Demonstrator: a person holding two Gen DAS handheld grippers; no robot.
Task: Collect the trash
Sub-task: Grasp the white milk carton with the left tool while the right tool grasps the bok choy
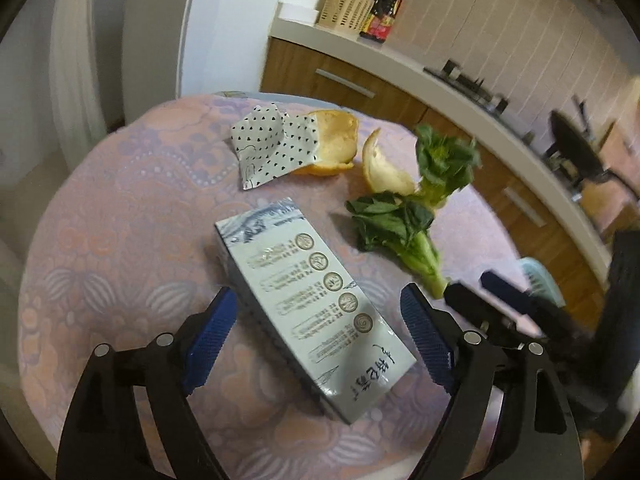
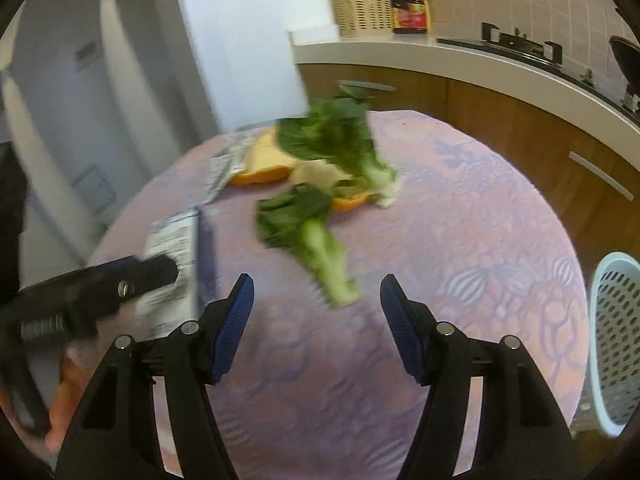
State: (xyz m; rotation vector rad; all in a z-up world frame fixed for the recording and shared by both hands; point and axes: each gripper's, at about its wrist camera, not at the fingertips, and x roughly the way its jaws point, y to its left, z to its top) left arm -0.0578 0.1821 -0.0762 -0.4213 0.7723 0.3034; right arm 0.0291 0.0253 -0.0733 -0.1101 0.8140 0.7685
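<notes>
A round kitchen table under a pink patterned tablecloth (image 1: pixel 120 240) holds the litter: a pale printed carton (image 1: pixel 312 312), two leafy green stalks, two pieces of orange peel (image 1: pixel 336 144) and a crumpled spotted wrapper (image 1: pixel 268 144).

The left gripper (image 1: pixel 320 332) stands spread wide, grasping nothing, with the carton lying flat directly between its blue pads (image 1: pixel 216 332). The carton's long axis runs from the near right of the gripper to the far left, at a slant to the line of the fingers, so the fingers sit across its narrow width near the closer end. Neither pad can be said to touch it yet; the left one looks just beside its edge.

The right gripper (image 2: pixel 316 328) is likewise released and empty. The nearer green stalk (image 2: pixel 316 248) lies just ahead of it and a little left of centre, cut stem end pointing back toward the open fingers, leaves away (motion blur softens this view). The second stalk (image 2: pixel 340 140) and the peel lie farther ahead. A pale blue perforated basket (image 2: pixel 616 340), probably the bin for the trash, stands off the table edge to this gripper's right.

By position, the left hand is the one placed for the carton, the right for the stalk.
</notes>
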